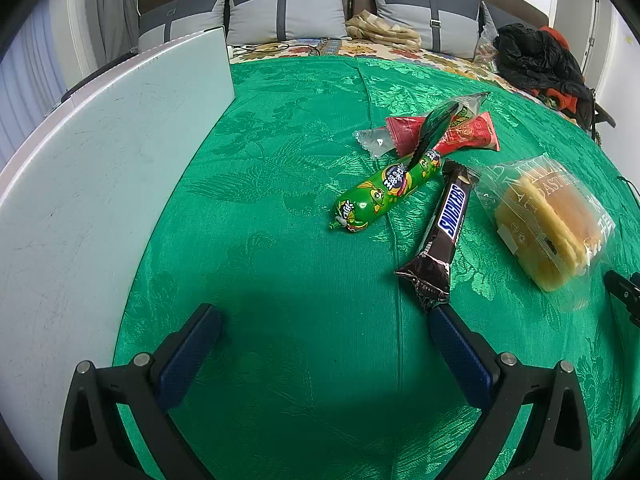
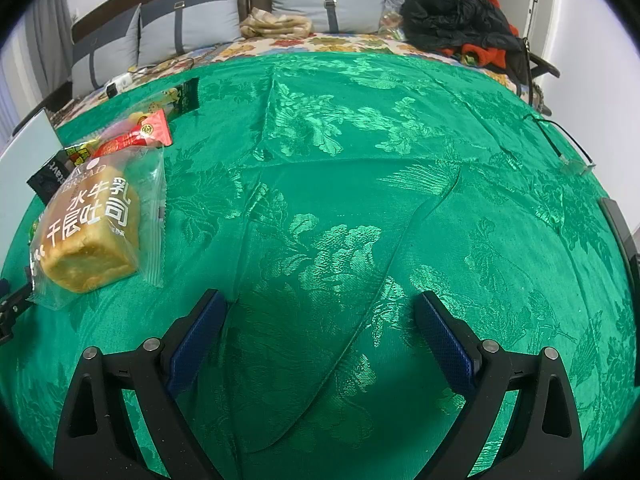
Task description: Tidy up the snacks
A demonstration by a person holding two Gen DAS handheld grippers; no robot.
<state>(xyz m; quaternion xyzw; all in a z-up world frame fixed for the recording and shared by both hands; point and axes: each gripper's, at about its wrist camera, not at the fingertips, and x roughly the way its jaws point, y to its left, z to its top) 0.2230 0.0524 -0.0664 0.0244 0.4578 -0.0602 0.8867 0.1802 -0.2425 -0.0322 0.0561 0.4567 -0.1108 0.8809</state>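
Left claw: we find it spread wide, nothing between its blue pads, hovering over the green cloth that covers the bed.

Snickers bar: nearest item to this claw. We note its crimped near end just ahead of the right-hand pad, apparently not touching. Its long axis runs away from the claw toward the headboard side, leaning slightly right. It therefore lies off the claw's centre line; we judge a small shift right would bring the bar between the fingers, which already stand across its narrow width.

Green sausage stick: just left of the bar and farther off, axis slanting up to the right.

Red packet, clear wrapper and a dark-green sachet: heaped beyond the sausage, overlapping one another.

Bagged toast loaf: right of the bar, close beside it.

White board: along the bed's left edge, bare; we cannot tell whether it is the sorting place.

Right claw: also wide apart and holding nothing. In its view the bagged loaf sits far to its left, only cloth ahead. We judge the left claw the nearer for the bar.
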